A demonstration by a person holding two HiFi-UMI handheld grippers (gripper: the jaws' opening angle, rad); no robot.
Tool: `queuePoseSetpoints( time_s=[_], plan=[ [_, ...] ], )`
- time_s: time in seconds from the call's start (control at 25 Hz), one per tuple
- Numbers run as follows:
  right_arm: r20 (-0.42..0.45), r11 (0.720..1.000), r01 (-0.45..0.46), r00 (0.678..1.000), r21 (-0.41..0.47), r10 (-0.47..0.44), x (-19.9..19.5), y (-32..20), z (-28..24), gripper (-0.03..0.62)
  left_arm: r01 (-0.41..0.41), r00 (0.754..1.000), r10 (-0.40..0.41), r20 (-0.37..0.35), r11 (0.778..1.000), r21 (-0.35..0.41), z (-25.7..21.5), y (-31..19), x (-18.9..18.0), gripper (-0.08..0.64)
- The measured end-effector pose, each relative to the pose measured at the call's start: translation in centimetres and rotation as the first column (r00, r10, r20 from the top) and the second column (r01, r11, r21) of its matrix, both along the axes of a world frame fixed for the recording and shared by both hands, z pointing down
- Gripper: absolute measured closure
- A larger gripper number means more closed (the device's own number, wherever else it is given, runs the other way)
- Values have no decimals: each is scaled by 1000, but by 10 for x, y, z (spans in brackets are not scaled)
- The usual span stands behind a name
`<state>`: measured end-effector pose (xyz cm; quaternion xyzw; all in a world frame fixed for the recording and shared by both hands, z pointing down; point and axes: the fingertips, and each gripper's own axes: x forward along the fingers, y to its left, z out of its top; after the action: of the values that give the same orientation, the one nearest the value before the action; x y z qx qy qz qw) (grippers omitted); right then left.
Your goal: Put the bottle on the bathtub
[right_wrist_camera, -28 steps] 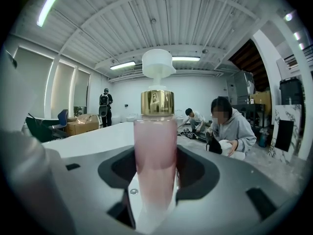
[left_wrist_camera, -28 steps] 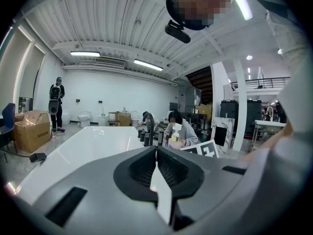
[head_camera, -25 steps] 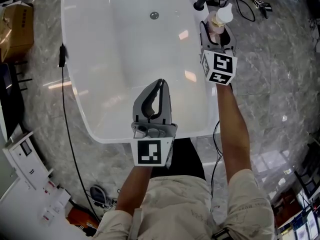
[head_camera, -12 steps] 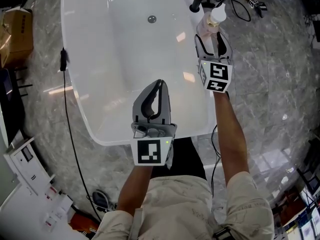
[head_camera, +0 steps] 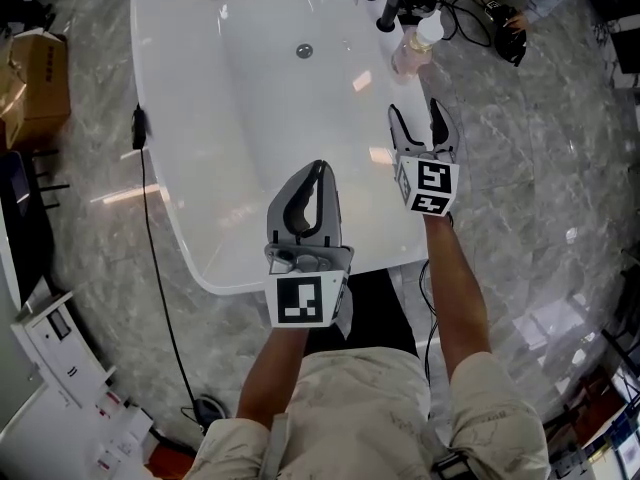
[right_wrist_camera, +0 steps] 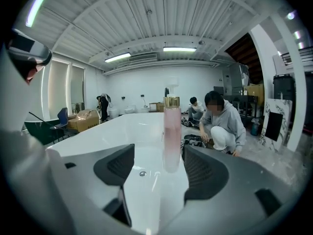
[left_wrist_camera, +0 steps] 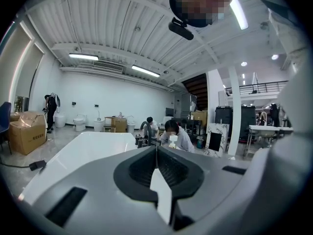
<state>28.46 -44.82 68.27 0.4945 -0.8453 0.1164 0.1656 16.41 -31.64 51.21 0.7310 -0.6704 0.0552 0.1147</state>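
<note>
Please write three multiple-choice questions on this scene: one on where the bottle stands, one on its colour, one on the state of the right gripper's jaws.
1. Where does the bottle stand?
A) on the rim of the bathtub, near the faucet
B) on the floor
C) beside the drain

2. What colour is the bottle's body?
A) green
B) pale pink
C) black

3. How are the jaws of the right gripper?
A) shut on the bottle
B) shut and empty
C) apart, short of the bottle

Key: 1 A, the head view shows it upright on the rim; 2 B, the right gripper view shows a pink body; 3 C, both views show a gap.
</note>
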Motion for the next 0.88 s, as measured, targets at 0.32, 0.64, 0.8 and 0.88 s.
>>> queuePoseSetpoints(
  time_s=[0.32,0.64,0.8,0.88],
  plan=[
    [3,1000,-20,1000,20,20,-8,68,-52,311,-7,1000,7,-3,999,42,-35,38,-29,551],
    [13,999,-17,1000,40,17,-36,148,-107,311,-3,1000,4,-1,998,55,-64,90,-69,551],
    [30,998,-22,999,53,20,-54,182,-135,311,-13,1000,12,4,998,66,-75,114,-93,551],
    [39,998,-16,999,64,14,-63,196,-151,311,-16,1000,16,5,997,71,-81,122,-104,551]
  ],
)
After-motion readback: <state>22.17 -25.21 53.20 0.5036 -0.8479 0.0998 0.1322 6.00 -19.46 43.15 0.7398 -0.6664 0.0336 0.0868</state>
